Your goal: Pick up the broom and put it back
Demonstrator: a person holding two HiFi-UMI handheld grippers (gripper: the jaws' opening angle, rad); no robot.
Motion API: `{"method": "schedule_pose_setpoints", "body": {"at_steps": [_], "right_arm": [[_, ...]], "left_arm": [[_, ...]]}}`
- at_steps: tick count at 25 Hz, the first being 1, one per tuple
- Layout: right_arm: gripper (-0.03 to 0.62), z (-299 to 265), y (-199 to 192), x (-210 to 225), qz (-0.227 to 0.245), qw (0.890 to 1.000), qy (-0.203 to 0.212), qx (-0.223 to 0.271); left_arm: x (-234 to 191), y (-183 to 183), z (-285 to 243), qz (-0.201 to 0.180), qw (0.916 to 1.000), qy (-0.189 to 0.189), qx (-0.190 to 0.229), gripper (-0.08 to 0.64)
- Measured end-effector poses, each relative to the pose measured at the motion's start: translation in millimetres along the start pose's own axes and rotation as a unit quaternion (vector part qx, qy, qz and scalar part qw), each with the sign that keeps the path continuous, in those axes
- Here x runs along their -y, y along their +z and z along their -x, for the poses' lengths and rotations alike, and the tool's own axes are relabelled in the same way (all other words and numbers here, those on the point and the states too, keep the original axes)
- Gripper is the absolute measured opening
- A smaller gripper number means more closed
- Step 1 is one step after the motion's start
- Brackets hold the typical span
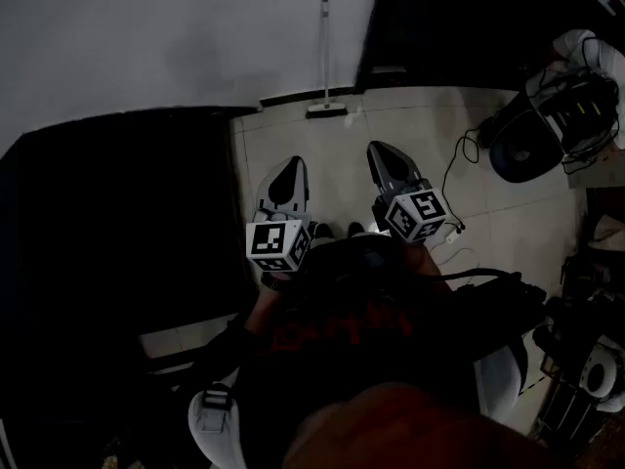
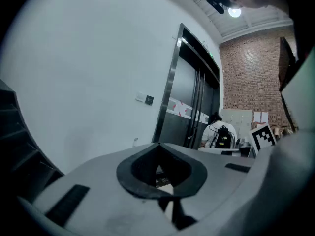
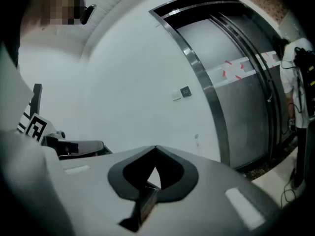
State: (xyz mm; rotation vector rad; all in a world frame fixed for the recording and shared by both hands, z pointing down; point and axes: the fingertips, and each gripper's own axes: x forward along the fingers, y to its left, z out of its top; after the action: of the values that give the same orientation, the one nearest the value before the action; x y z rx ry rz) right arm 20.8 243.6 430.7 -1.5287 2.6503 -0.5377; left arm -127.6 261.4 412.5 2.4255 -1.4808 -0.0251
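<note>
Pale tiled floor [image 1: 293, 140], broom [image 1: 326, 108] upright against white wall [image 1: 146, 37], left gripper [image 1: 290, 164] and right gripper [image 1: 377, 149] well short of it, jaws together, both empty.

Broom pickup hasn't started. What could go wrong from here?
1. The left tool and right tool are both shut and empty; unless one opens first, it may knock over the thin broom standing at the wall.
2. A loose cable lies on the floor to the right: a possible trip hazard on approach.
</note>
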Motion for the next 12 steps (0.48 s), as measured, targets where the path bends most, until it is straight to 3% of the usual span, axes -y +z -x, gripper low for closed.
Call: {"method": "schedule_pose_setpoints", "body": {"at_steps": [6,12], "right_arm": [[0.003,7,4,1,0.006,1.000,-0.016,0.022],[0.084,4,5,7,-0.007,1.000,-0.008,0.024]], "left_arm": [[-1,-7,2,0.005,0.9999,-0.012,-0.011,0.005],[1,-12,-9,0.022,0.9993,-0.016,-0.025,0.005]]}}
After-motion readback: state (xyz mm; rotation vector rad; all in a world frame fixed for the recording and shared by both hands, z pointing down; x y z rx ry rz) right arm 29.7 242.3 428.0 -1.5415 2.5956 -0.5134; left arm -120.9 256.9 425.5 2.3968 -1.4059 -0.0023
